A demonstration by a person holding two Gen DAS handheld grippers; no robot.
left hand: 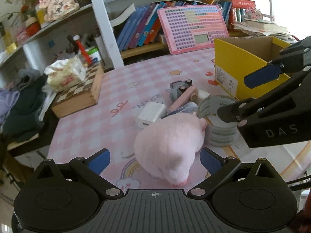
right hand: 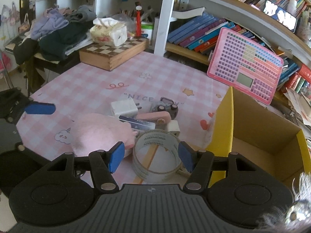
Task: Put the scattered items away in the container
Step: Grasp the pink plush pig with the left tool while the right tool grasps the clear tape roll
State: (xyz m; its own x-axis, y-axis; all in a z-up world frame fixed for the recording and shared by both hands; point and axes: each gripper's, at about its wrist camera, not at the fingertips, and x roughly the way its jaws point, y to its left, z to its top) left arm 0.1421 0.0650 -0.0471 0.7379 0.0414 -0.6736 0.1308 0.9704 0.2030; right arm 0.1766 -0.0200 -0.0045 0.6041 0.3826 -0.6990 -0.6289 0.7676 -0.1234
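The left gripper hovers low over the pink checked tablecloth with its jaws spread wide on either side of a pink plush toy, the blue pads near its flanks but not visibly pressing it. The right gripper has its jaws spread too, straddling a roll of clear tape that lies flat on the cloth just beside the plush; whether the pads touch the roll is hard to tell. Behind these two sits a tight cluster: a white charger, a pink oblong case, a small grey toy car and a dark flat card. The yellow cardboard box stands open just right of the pile, its brown inside showing nothing in the visible part
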